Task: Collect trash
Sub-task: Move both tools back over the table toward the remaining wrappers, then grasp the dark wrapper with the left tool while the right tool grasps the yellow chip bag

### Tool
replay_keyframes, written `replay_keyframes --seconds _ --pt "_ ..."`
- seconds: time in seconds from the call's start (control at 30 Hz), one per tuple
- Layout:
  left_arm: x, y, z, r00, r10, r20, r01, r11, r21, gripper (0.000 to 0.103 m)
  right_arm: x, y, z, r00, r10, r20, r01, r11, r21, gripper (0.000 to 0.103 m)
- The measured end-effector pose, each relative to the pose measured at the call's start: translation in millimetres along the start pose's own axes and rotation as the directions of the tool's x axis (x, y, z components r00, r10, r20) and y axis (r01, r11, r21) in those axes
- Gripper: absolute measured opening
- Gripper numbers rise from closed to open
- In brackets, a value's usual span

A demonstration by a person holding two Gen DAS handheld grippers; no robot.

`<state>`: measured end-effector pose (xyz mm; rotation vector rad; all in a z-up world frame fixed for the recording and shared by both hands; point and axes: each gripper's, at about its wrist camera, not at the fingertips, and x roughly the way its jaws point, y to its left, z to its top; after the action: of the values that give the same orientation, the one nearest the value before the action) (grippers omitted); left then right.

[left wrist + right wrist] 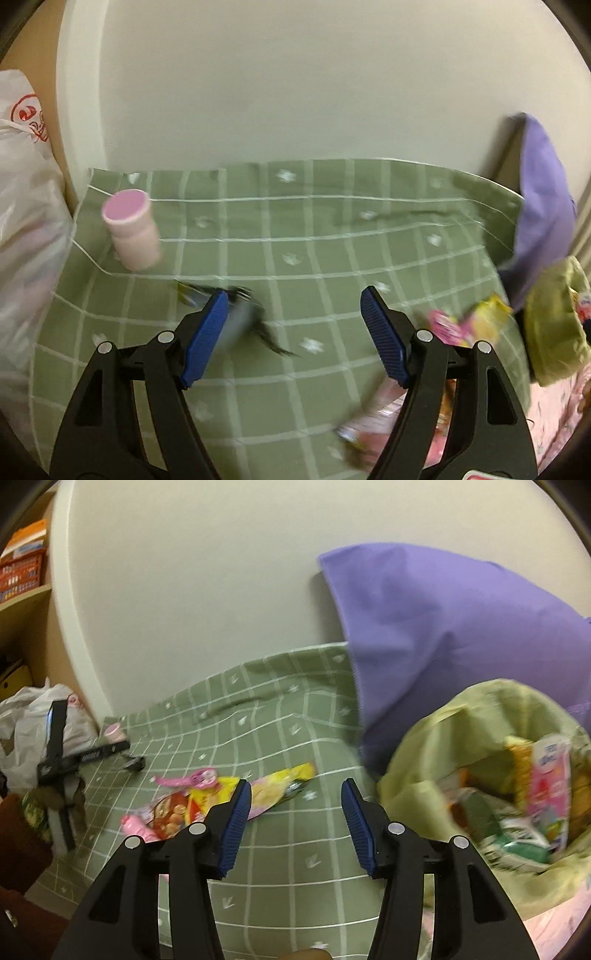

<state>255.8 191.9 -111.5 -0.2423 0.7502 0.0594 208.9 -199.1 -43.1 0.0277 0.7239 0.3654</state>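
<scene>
Both claws released and empty: left claw [293,332] aimed at the dark wrapper [236,317] on the bed; right claw [293,821] beside the wrapper-filled green trash bag [424,738], propped open for drops.

Blurred dark wrapper [236,317] behind left tool [291,314]

No text legible, red printed emblem on the white plastic bag [26,122] left of the pink bottle [131,234], blurred blue lettering on a pink packet [550,775] inside the green bag [424,746]

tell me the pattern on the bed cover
Green bed cover with a white grid and small white flower-like marks; the right wrist view shows it best.
</scene>
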Motion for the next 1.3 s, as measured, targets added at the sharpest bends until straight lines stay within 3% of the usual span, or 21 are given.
replay_keyframes --seconds 0.27,0.43,0.7,0.77,0.83,0.93,1.03,1.17,1.3 --pt "49 21 3 0.99 0.075 -0.121 -0.065 0.994 0.085 0.07 16 17 -13 0.995 0.041 -0.086 -0.042 0.999 -0.015 0.048" --pt "42 11 -19 0.986 -0.023 -0.165 0.033 0.998 0.059 0.07 39 21 -25 0.979 0.105 -0.172 -0.105 0.994 0.014 0.049" --pt "16 -1 -51 0.958 -0.191 -0.213 0.182 0.981 -0.063 0.07 78 46 -34 0.943 0.202 -0.265 -0.215 0.976 -0.02 0.049" --pt "3 -3 -52 0.954 -0.223 -0.198 0.213 0.974 -0.071 0.07 88 54 -34 0.933 0.213 -0.291 -0.235 0.971 -0.043 0.05" --pt "-13 -1 -46 0.962 -0.227 -0.152 0.22 0.973 -0.065 0.07 95 61 -35 0.928 0.219 -0.301 -0.249 0.966 -0.063 0.05" --pt "-25 2 -23 0.984 -0.16 -0.072 0.159 0.987 -0.027 0.07 99 68 -34 0.929 0.22 -0.297 -0.254 0.964 -0.081 0.05" --pt "-17 17 1 0.996 -0.067 -0.057 0.07 0.996 0.049 0.07 99 71 -33 0.938 0.2 -0.284 -0.238 0.966 -0.104 0.05" --pt "25 28 17 0.991 0.0 -0.132 0.016 0.993 0.115 0.07 98 62 -35 0.945 0.156 -0.288 -0.19 0.977 -0.095 0.05" --pt "59 45 11 0.974 0.05 -0.22 -0.03 0.995 0.094 0.054 97 45 -36 0.955 0.105 -0.276 -0.127 0.99 -0.064 0.05"
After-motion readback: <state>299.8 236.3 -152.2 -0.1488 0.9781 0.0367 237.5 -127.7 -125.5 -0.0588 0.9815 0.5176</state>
